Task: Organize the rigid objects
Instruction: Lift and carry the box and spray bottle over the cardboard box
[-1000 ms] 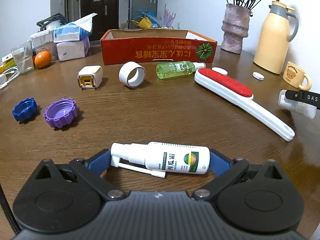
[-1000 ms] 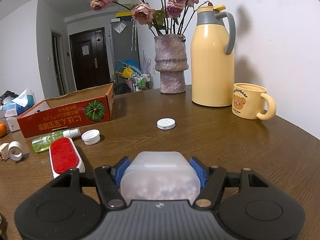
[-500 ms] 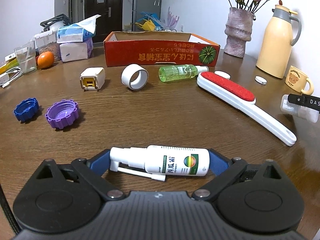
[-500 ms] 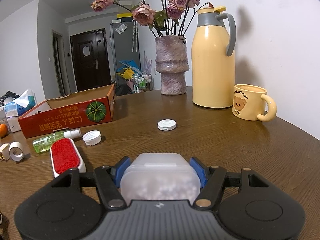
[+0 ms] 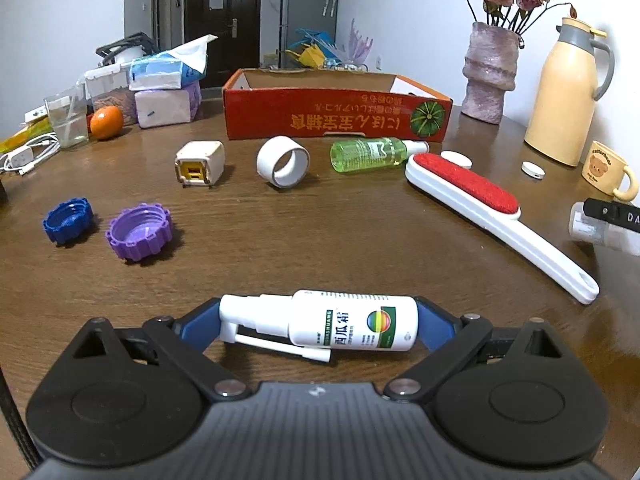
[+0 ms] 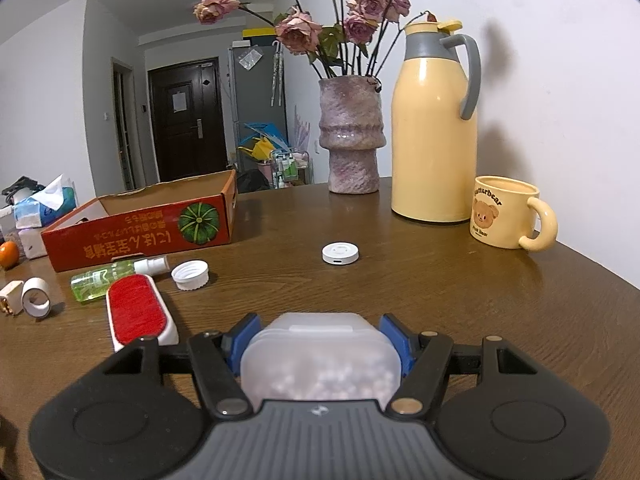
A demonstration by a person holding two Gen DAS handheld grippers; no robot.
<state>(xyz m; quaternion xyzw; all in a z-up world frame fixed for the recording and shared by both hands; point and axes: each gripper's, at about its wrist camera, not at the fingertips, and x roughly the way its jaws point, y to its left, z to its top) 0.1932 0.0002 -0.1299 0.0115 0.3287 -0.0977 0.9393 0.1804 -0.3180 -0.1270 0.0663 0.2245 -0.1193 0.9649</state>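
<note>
A white spray bottle (image 5: 340, 326) lies crosswise between the blue pads of my left gripper (image 5: 319, 316), just above the brown table (image 5: 320, 240). One pad touches its nozzle end and the other its base, so the gripper is shut on it. My right gripper (image 6: 320, 332) is shut on a translucent box of pale beads (image 6: 320, 360). That box (image 5: 592, 232) also shows at the right edge of the left wrist view. A red cardboard box (image 5: 336, 120) stands open at the back.
Loose on the table are a blue cap (image 5: 68, 220), purple cap (image 5: 139, 236), charger cube (image 5: 199, 164), white ring (image 5: 283, 162), green spray bottle (image 5: 368, 154), red lint brush (image 5: 472, 192), white cap (image 6: 190, 275) and white disc (image 6: 340, 253). Vase (image 6: 352, 144), thermos (image 6: 434, 132) and mug (image 6: 506, 212) stand far right.
The left gripper's pads have closed in slightly onto the ends of the white spray bottle. The right gripper and its box have not moved.
</note>
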